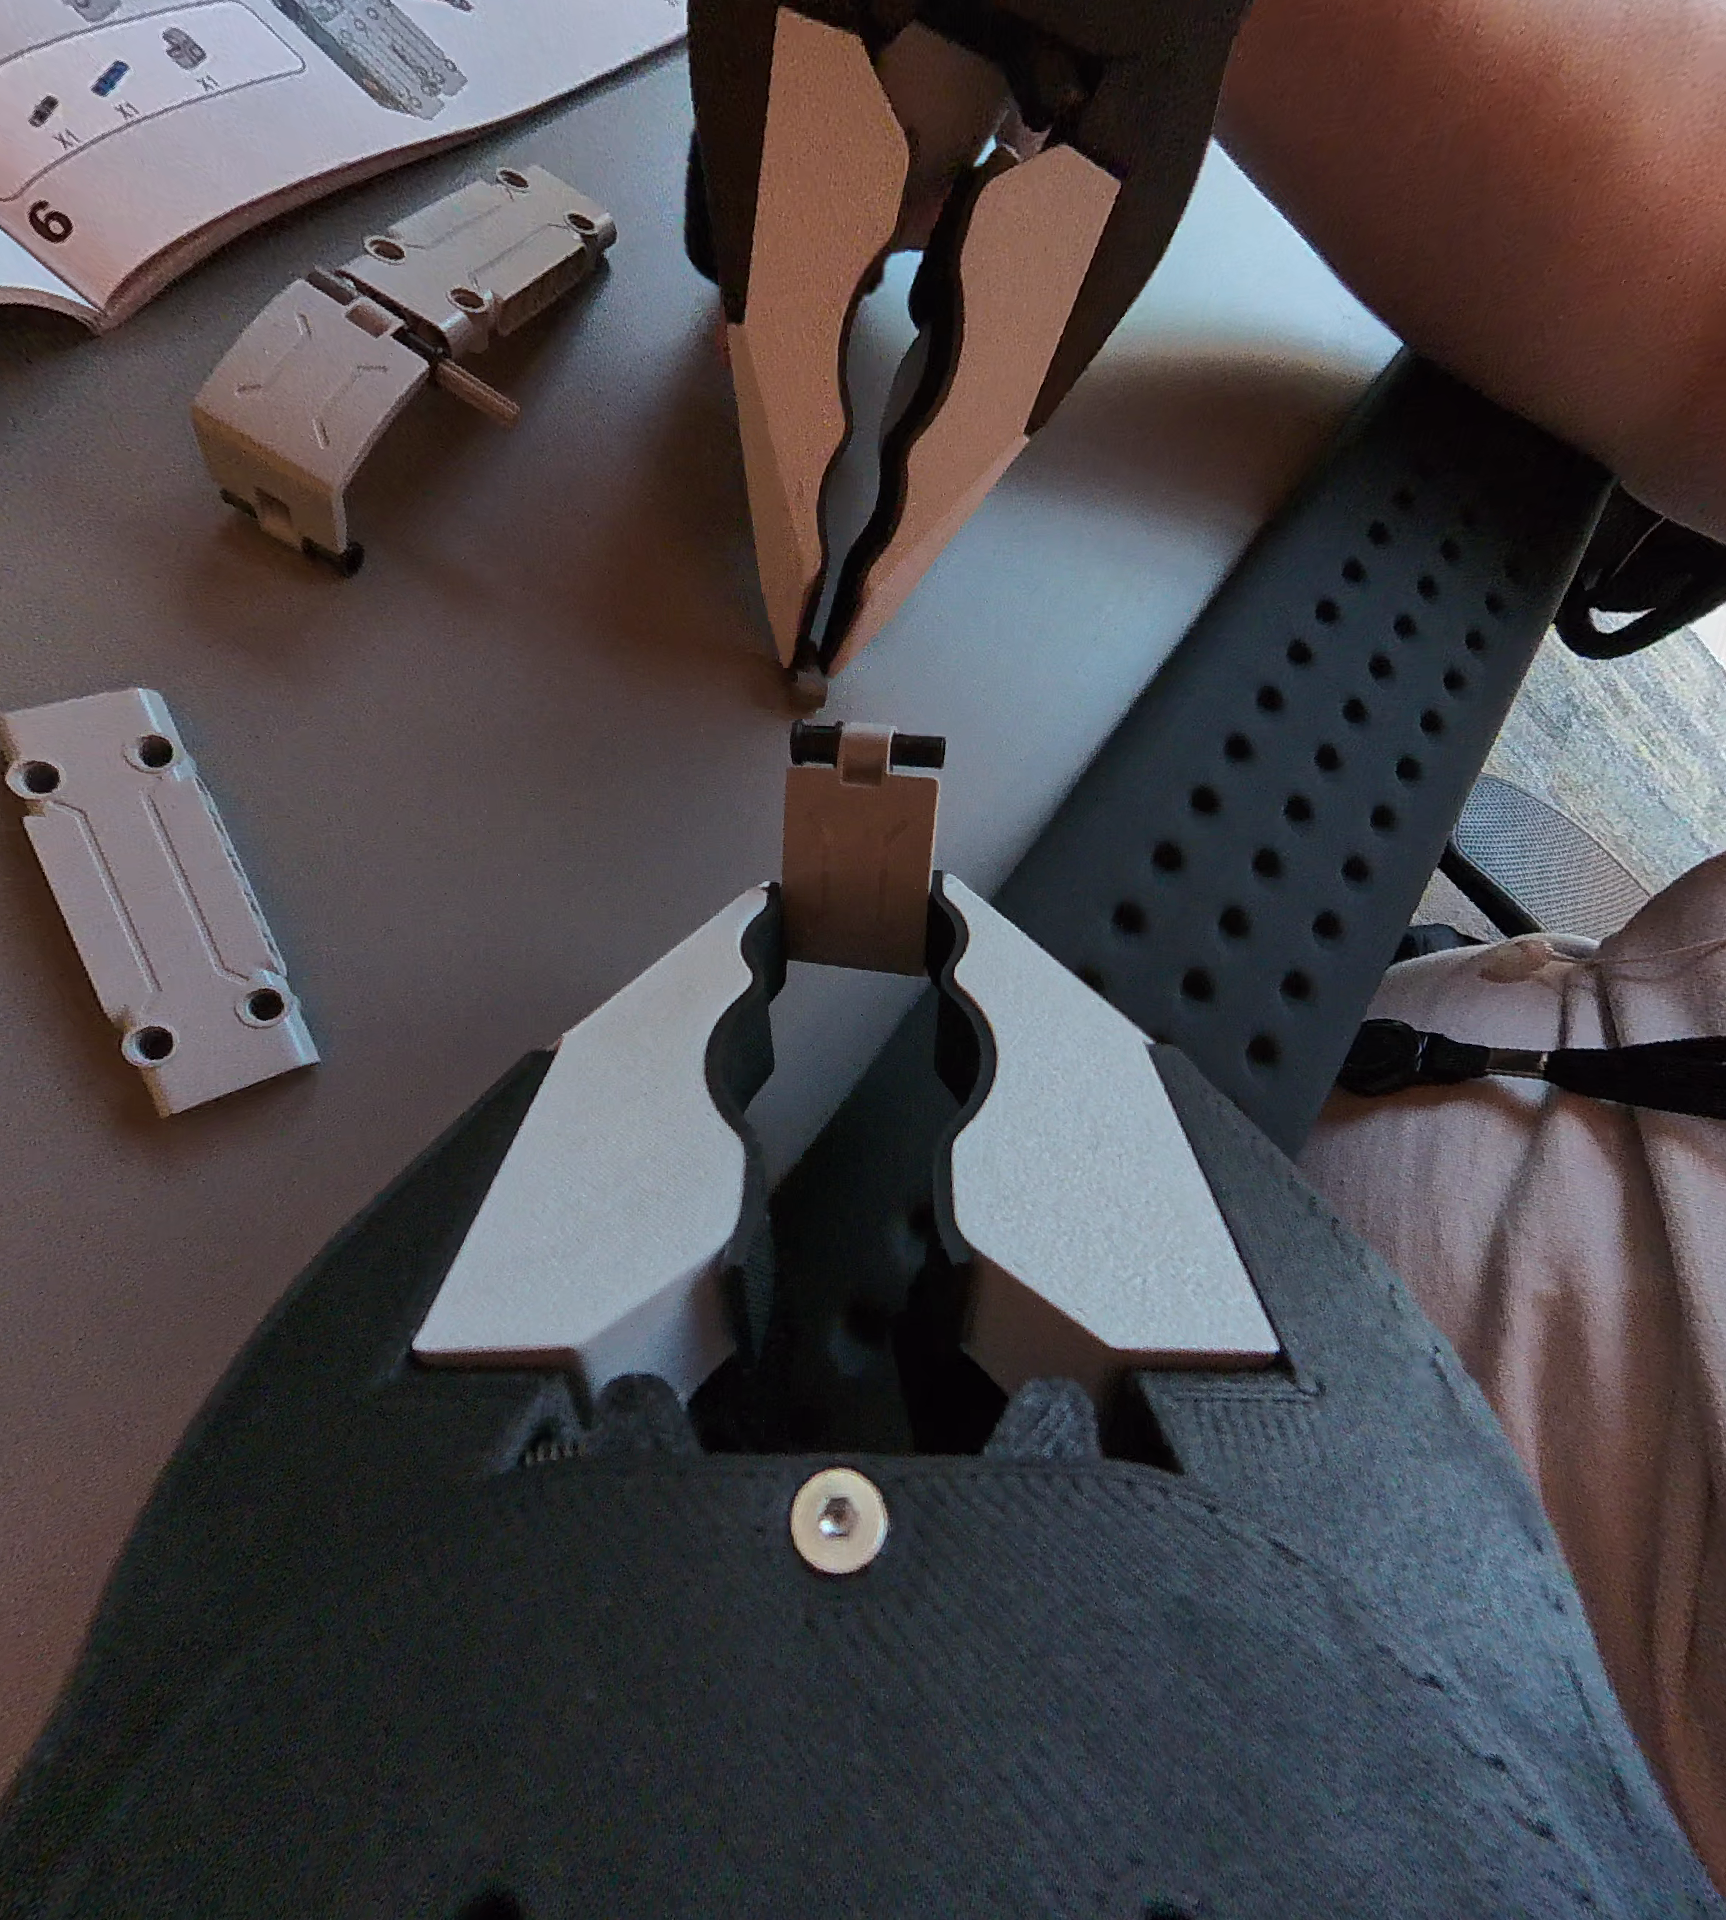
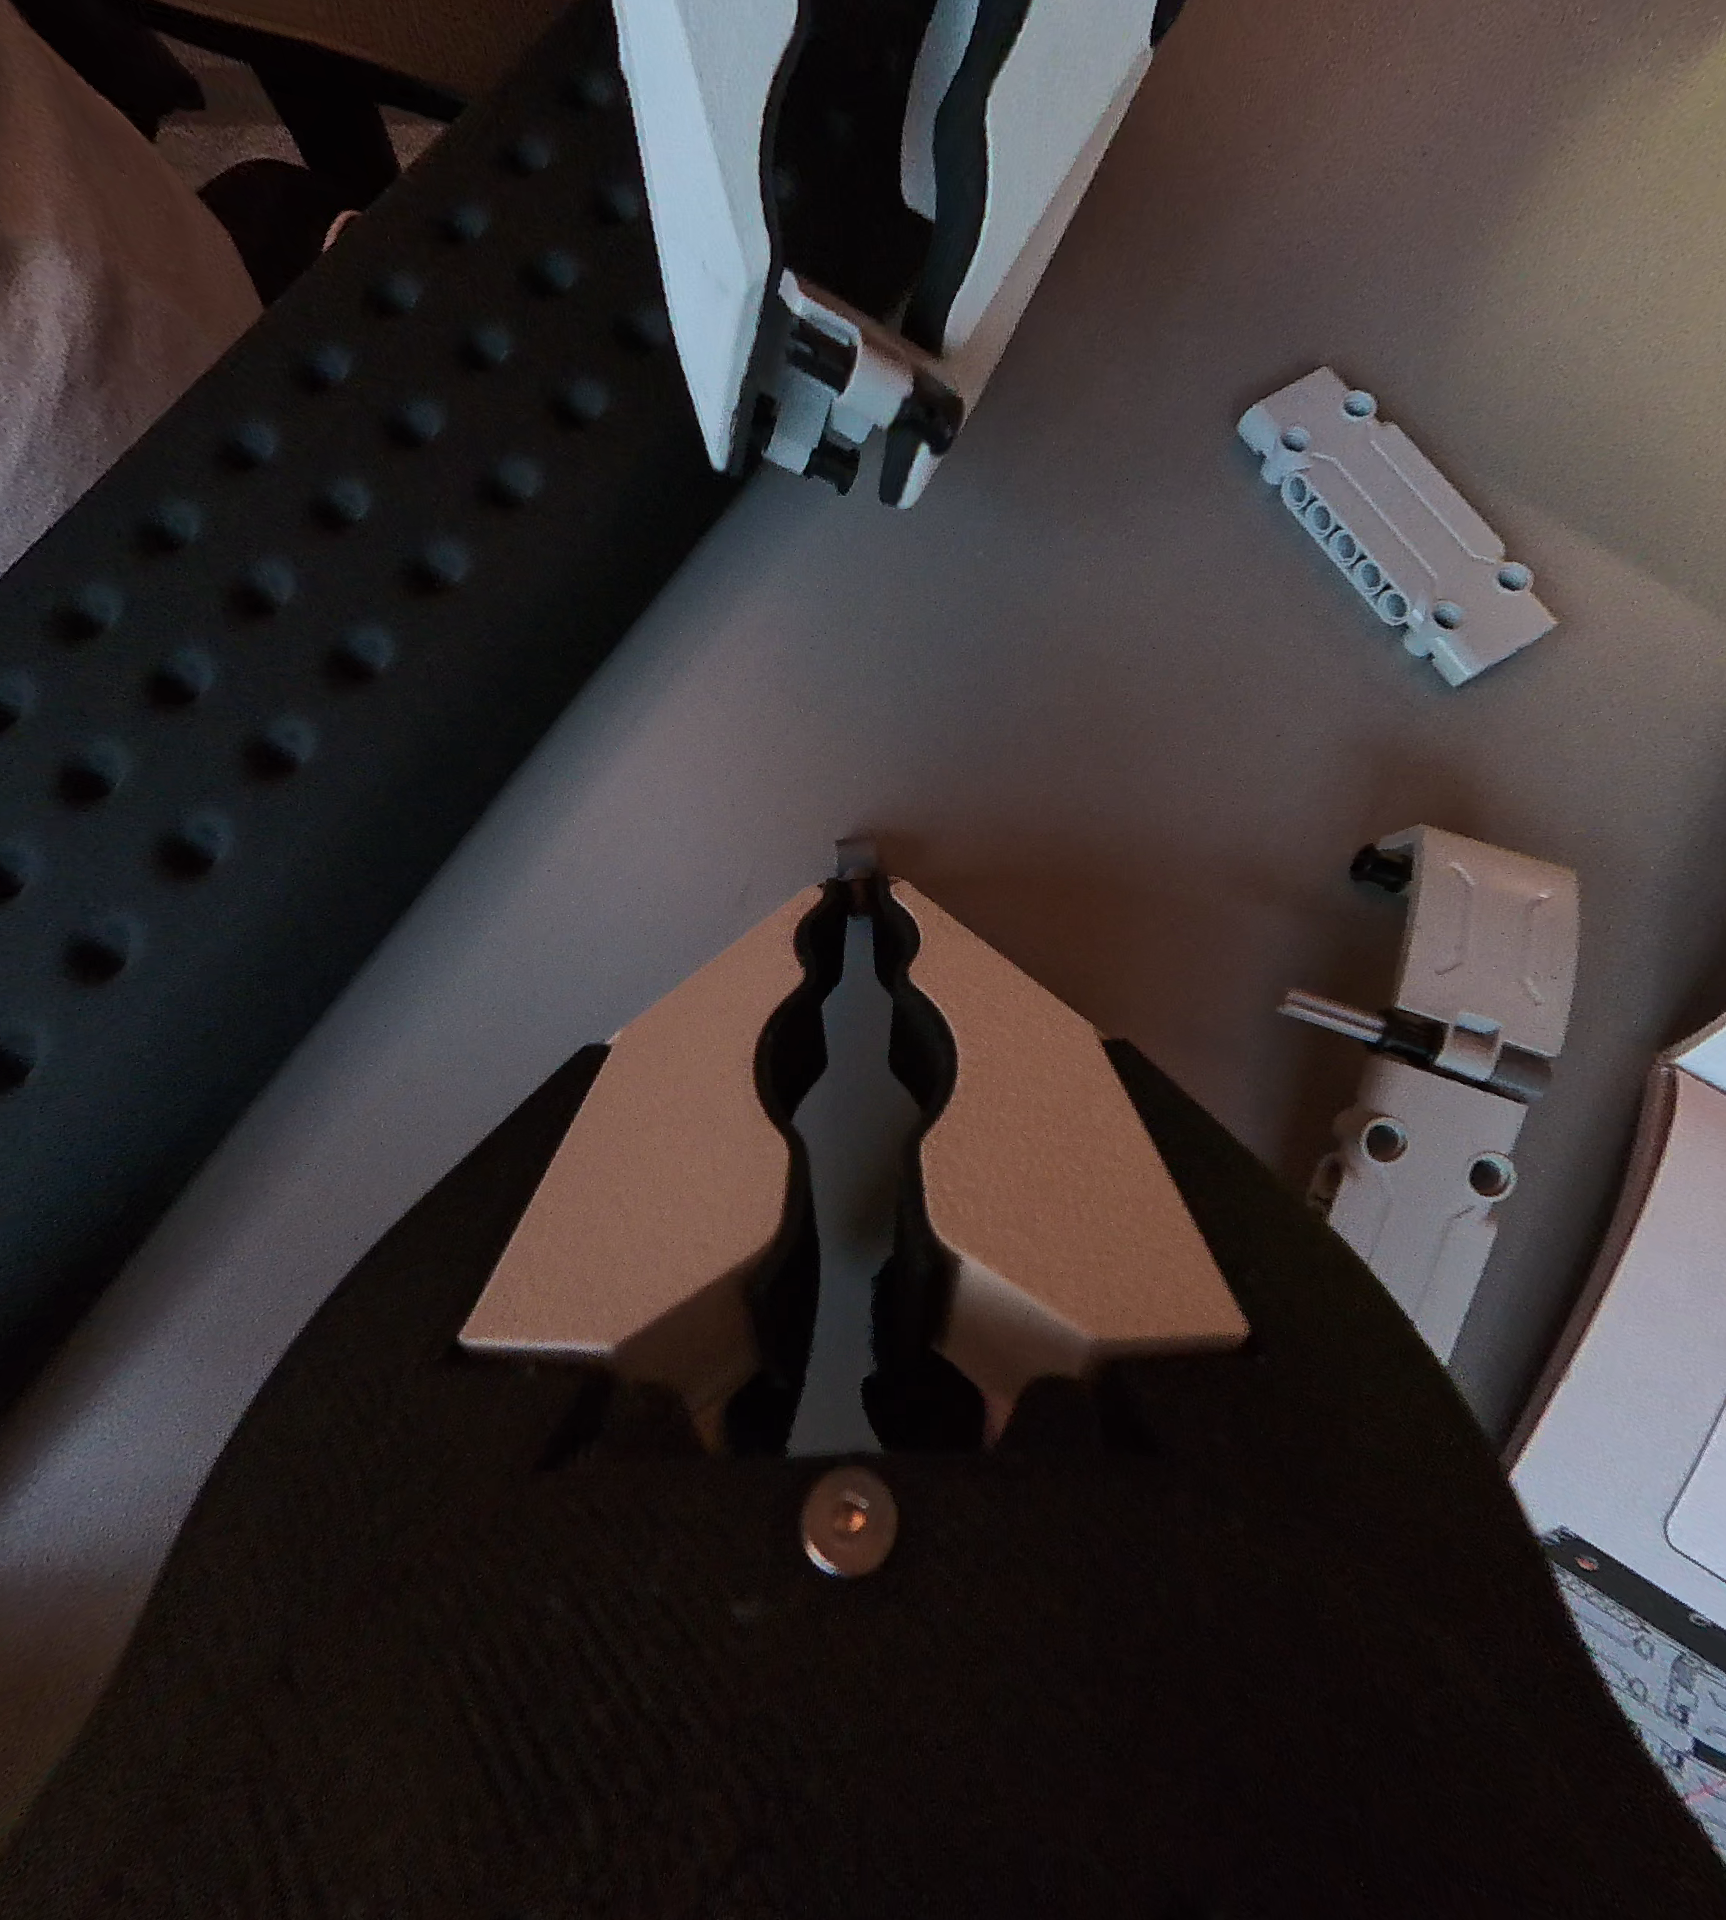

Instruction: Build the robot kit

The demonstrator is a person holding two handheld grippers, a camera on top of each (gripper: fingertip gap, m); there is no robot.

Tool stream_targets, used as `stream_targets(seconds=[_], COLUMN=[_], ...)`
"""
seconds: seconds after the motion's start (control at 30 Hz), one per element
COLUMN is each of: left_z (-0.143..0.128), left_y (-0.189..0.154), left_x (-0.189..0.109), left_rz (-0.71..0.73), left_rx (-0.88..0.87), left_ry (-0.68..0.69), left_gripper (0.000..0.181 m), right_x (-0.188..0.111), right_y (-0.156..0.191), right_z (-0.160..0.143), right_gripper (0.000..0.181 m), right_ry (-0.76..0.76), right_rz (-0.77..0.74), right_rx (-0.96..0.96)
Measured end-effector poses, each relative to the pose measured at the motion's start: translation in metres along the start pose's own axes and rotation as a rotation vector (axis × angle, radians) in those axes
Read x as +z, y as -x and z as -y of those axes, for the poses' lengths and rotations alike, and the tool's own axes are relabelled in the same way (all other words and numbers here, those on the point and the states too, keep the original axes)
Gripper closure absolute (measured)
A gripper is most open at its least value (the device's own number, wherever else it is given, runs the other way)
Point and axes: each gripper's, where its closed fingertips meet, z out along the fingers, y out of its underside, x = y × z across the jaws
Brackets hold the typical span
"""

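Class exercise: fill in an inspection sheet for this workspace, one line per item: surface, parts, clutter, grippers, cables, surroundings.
Surface: grey table, matte.
Parts: flat grey panel lying alone; hinged grey assembly near the booklet.
Clutter: open instruction booklet at the table edge.
Grippers: left hand-held gripper shut on a small grey panel with black pins; right hand-held gripper shut on a tiny grey piece; the two face tip to tip, apart.
Cables: black strap across the person's lap.
Surroundings: black perforated chair part; forearm.
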Motion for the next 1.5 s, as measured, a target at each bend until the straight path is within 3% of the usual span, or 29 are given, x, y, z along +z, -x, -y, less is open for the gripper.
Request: stream_targets(seconds=[0.1,0.23,0.33,0.47,0.6,1.0,1.2,1.3,1.5], left_z=[0.004,0.002,-0.009,-0.009,-0.01,-0.007,-0.006,-0.004,-0.001], left_y=[0.003,0.015,0.029,0.029,0.03,0.022,0.022,0.019,0.014], left_x=[0.003,0.01,0.016,0.019,0.02,0.026,0.026,0.025,0.02], left_rz=[0.005,0.081,0.173,0.181,0.218,0.189,0.206,0.186,0.096], left_rx=[-0.018,-0.002,0.071,0.123,0.185,0.182,0.21,0.201,0.197], left_ry=[-0.015,0.023,0.133,0.219,0.286,0.164,0.142,0.119,0.081], left_gripper=[0.156,0.156,0.156,0.156,0.156,0.155,0.154,0.144,0.14], right_x=[-0.001,-0.019,-0.022,-0.008,-0.003,0.004,0.008,0.008,0.006], right_y=[-0.002,0.007,0.006,0.008,0.008,-0.003,-0.005,-0.005,-0.006], right_z=[0.003,0.038,0.034,0.017,0.037,0.036,0.036,0.036,0.037], right_gripper=[0.177,0.178,0.178,0.178,0.178,0.178,0.178,0.178,0.178], right_ry=[0.006,-0.16,-0.147,-0.066,-0.151,-0.13,-0.143,-0.148,-0.156], right_rz=[-0.037,-0.031,-0.102,-0.167,-0.205,-0.357,-0.36,-0.364,-0.367], right_rx=[-0.046,-0.006,0.03,0.091,0.123,0.027,0.017,0.01,0.006])
